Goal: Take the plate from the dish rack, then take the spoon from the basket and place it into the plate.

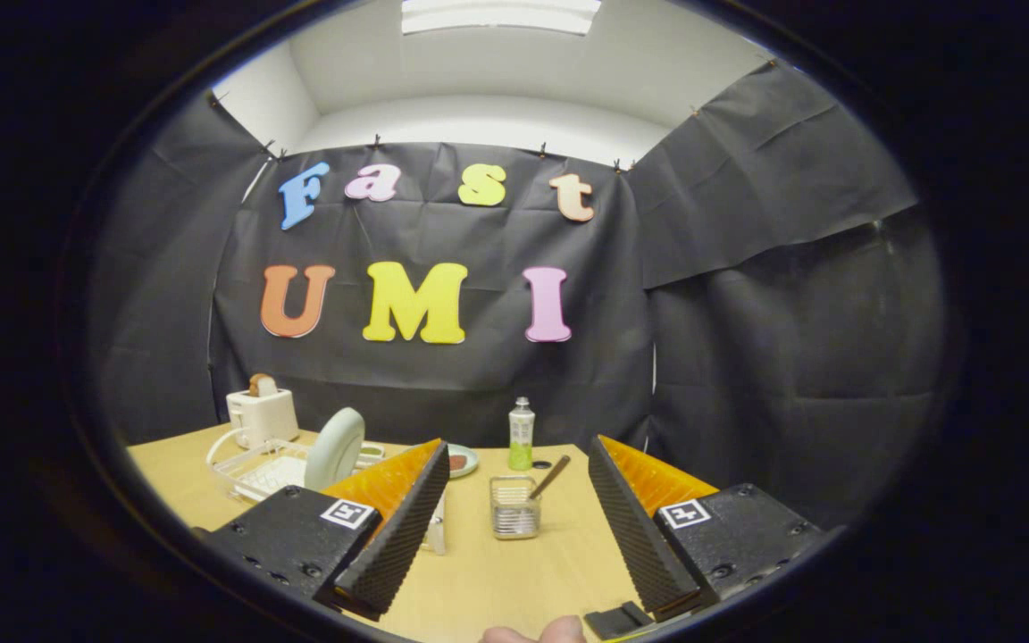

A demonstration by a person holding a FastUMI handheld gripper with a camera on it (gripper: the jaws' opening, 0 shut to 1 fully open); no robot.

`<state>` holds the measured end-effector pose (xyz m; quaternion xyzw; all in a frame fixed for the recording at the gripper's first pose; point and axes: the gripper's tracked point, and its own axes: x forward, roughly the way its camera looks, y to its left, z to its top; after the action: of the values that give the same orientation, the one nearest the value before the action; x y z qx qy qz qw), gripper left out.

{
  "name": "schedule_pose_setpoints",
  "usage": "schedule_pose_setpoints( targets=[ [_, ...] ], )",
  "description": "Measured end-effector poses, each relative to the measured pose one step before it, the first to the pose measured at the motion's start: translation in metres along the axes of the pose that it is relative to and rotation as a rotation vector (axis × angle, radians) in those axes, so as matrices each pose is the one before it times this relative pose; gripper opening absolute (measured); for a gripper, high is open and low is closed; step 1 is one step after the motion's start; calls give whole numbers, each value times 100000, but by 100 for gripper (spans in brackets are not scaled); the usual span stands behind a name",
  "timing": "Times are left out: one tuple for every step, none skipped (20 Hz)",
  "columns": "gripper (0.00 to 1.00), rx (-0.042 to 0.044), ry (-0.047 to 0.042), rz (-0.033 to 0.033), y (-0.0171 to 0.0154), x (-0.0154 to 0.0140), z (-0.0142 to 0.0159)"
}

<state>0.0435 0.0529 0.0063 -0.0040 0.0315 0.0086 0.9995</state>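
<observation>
Plate (pixel 336 448) stood on edge in the dish rack (pixel 251 471) near the tabletop's (pixel 514 572) far-left corner, ready to lift, while the hand-held gripper (pixel 514 527) hovered wide open, empty, facing the spoon (pixel 552 476) propped in its basket (pixel 514 511).

small dish (pixel 464 461) half hidden behind finger, glass (pixel 436 527) mostly hidden
</observation>
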Motion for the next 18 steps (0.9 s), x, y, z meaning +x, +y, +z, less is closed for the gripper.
schedule_pose_setpoints(
  targets=[
    [100,737,455,840,921,708,349],
    [100,559,599,634,984,730,464],
    [100,364,272,881,1095,753,563],
    [100,-209,207,1078,1189,796,590],
    [100,-208,38,929,1236,866,607],
    [100,-687,707,1256,1414,925,569],
    [100,-728,575,2371,1610,937,457],
    [100,-1030,1001,2110,1631,998,382],
    [100,-972,910,1684,1408,1047,282],
    [100,-1428,1069,1439,1359,1086,91],
    [100,-1746,1717,1007,1325,1232,16],
    [100,-2196,1399,533,1173,1327,-90],
    [100,-1951,1750,-162,1006,1299,-259],
    [100,-1871,1477,-94,888,1388,-207],
    [100,-1858,1937,-388,699,1374,-330],
    [100,-1562,1819,-803,499,1504,-376],
    [100,-1566,2095,-796,238,1314,-473],
    [100,-1226,2894,-277,374,1297,-736]
  ],
)
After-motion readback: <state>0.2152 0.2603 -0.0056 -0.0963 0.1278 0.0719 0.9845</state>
